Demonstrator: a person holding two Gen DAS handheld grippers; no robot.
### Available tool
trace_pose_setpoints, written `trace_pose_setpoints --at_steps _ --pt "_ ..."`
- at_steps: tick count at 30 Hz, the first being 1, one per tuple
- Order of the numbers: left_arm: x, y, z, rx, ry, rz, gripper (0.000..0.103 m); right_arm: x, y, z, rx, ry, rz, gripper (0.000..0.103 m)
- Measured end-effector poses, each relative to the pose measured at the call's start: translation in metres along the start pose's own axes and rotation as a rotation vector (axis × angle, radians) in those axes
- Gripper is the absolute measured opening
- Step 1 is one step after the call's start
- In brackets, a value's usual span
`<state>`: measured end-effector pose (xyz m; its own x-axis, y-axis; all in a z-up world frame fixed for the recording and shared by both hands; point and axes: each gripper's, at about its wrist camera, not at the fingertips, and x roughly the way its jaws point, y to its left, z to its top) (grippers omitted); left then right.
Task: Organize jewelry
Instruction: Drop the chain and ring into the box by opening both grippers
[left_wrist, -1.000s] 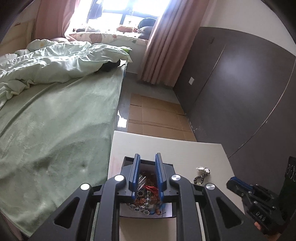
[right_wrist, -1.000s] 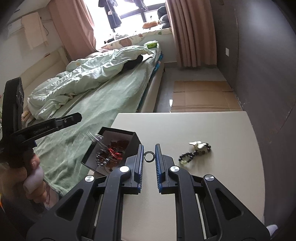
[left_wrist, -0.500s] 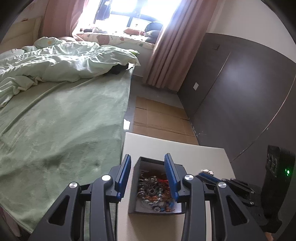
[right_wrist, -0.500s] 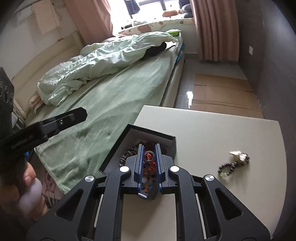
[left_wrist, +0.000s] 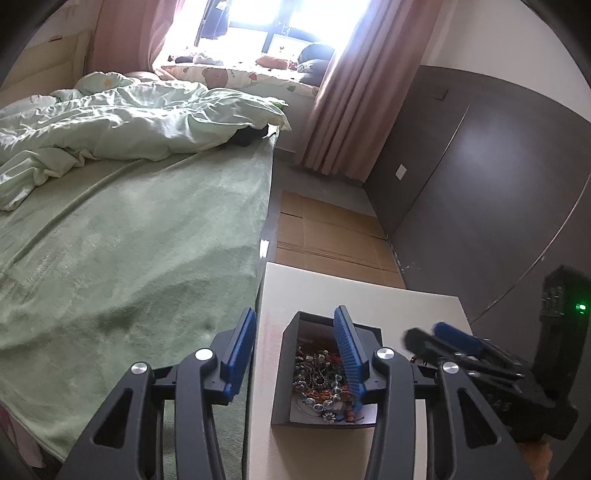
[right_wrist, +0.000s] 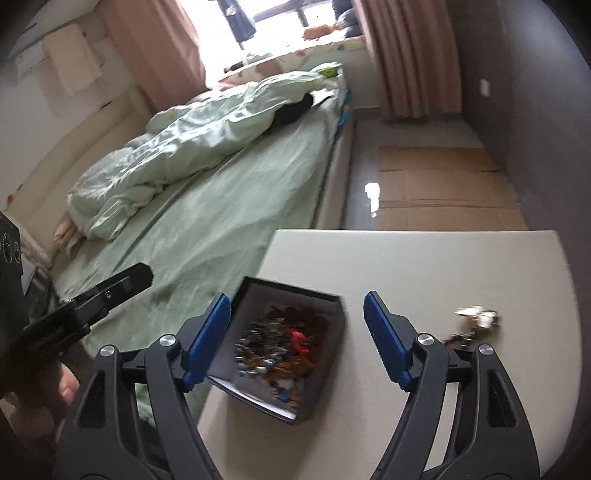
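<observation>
We judge the task mostly done: the dark box (right_wrist: 291, 343) on the table (right_wrist: 443, 266) already holds a heap of beads and chains, while one beaded piece (right_wrist: 476, 321) lies loose on the table to its right, still to be put away. Both our right gripper (right_wrist: 295, 339) and left gripper (left_wrist: 295, 354) have jaws opening with nothing gripped. We can read no writing; the lettering on the left gripper's side is too blurred.
</observation>
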<state>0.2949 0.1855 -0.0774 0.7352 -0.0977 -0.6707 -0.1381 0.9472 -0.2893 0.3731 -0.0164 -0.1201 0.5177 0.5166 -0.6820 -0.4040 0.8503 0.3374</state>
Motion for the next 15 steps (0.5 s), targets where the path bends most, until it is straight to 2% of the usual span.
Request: trace_pose_setpoints --at_steps 1,3,5,10,14,15 --pt "0.001 -0.002 -0.001 0.003 0.006 -0.003 0.042 -0.004 -0.003 -0.002 0.004 -0.002 -0.016 0.075" --pt "0.002 -0.007 -0.002 0.017 0.008 -0.006 0.049 -0.010 -0.009 -0.006 0.020 -0.002 -0.044 0.075" --pt "0.002 -0.011 -0.004 0.037 -0.006 -0.001 0.068 -0.018 -0.016 -0.008 0.029 -0.006 -0.080 0.075" --pt "0.006 -0.028 -0.008 0.092 -0.024 0.018 0.080 -0.042 -0.034 -0.010 0.054 -0.037 -0.115 0.075" --pt "0.009 -0.041 -0.011 0.139 -0.023 0.020 0.094 -0.051 -0.050 -0.016 0.078 -0.036 -0.133 0.079" --pt "0.008 -0.044 -0.012 0.150 -0.032 0.026 0.094 -0.053 -0.053 -0.017 0.076 -0.033 -0.138 0.082"
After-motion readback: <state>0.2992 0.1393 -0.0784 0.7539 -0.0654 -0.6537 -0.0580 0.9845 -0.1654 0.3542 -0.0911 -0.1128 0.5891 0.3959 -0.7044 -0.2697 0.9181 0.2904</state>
